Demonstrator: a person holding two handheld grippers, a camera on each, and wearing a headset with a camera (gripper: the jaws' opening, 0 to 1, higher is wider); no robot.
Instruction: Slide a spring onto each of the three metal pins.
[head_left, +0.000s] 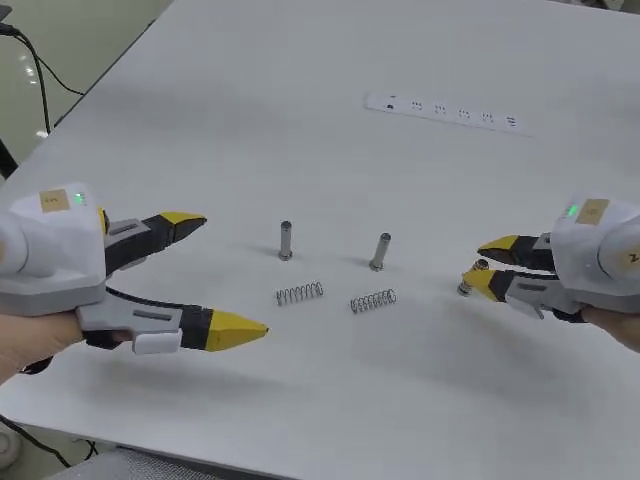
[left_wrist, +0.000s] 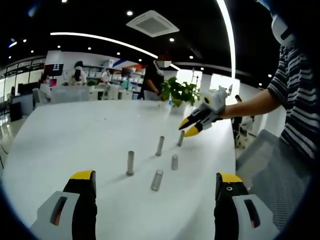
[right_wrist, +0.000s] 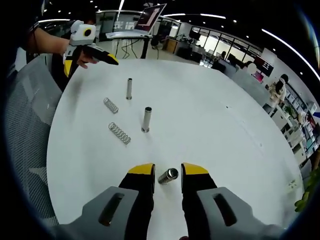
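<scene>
Writing is too small to read anywhere. The tan sticker (head_left: 54, 201) on the left gripper's housing, the white power strip (head_left: 440, 110) far beyond both pairs of jaws, and the matching sticker (head_left: 593, 210) on the right gripper's housing all show no legible marks.

The left gripper (head_left: 212, 272) has its yellow-tipped jaws spread wide, with nothing between them. Out past its tips, toward the other gripper, the first metal pin (head_left: 285, 241) stands upright with its flanged foot on the white table (head_left: 300, 410). The first spring (head_left: 299, 293) lies flat near that foot, its long axis running from one gripper toward the other. The second metal pin (head_left: 379, 251) is also upright, and the second spring (head_left: 373, 300) lies flat beside it, pointing the same way as the first.

The right gripper (head_left: 487, 263) has its jaws set narrow, one tip on either side of the third metal pin (right_wrist: 168, 176). In the right gripper view a sliver of table shows on each side of the pin. This pin stands on its foot, and its shaft looks ribbed, like coils.
</scene>
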